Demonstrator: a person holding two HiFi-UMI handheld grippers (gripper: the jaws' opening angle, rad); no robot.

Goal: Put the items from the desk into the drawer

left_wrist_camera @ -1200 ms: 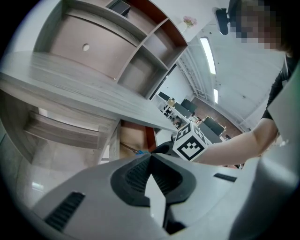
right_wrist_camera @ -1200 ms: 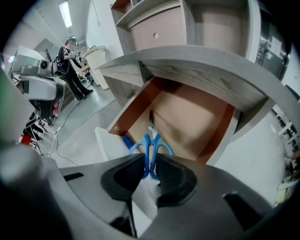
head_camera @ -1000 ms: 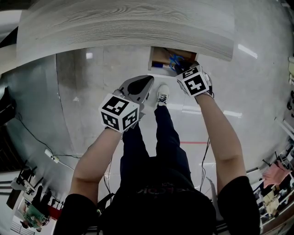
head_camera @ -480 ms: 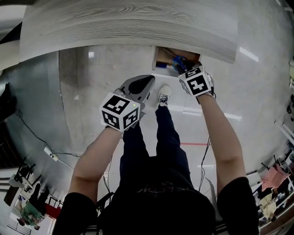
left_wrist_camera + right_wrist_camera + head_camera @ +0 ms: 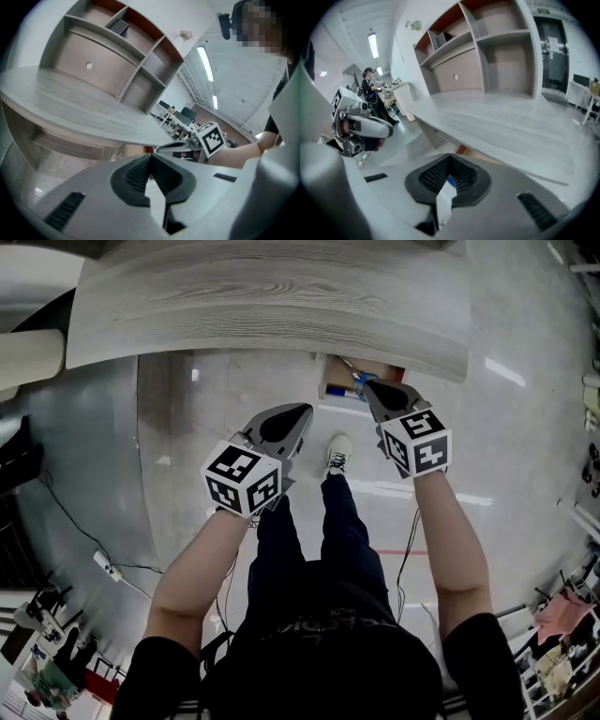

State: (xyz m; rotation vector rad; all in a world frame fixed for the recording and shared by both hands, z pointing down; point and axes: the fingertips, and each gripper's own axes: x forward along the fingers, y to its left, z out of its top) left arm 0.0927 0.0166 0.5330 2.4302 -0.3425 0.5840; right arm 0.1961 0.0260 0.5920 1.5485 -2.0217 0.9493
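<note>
The grey wood desk [image 5: 272, 306] shows nothing on its top in any view. Under its right end a wooden drawer [image 5: 330, 381] stands partly out, and a blue item [image 5: 359, 387] lies inside. My right gripper [image 5: 369, 387] is shut, its tip at the drawer's front beside the blue item. In the right gripper view the jaws [image 5: 450, 160] meet with only a sliver of blue behind them. My left gripper [image 5: 303, 412] hangs shut and holds nothing, left of the drawer above the floor. Its pads [image 5: 138, 174] meet in its own view.
A shelf unit [image 5: 117, 61] with open compartments stands on the back of the desk. The person's legs and white shoe [image 5: 337, 454] are below the drawer. Cables [image 5: 103, 563] run over the glossy floor at the left. Another person [image 5: 370, 89] stands far off.
My right gripper has drawn back from over the drawer to its front edge. Less of the drawer shows from under the desk. The left gripper has hardly moved.
</note>
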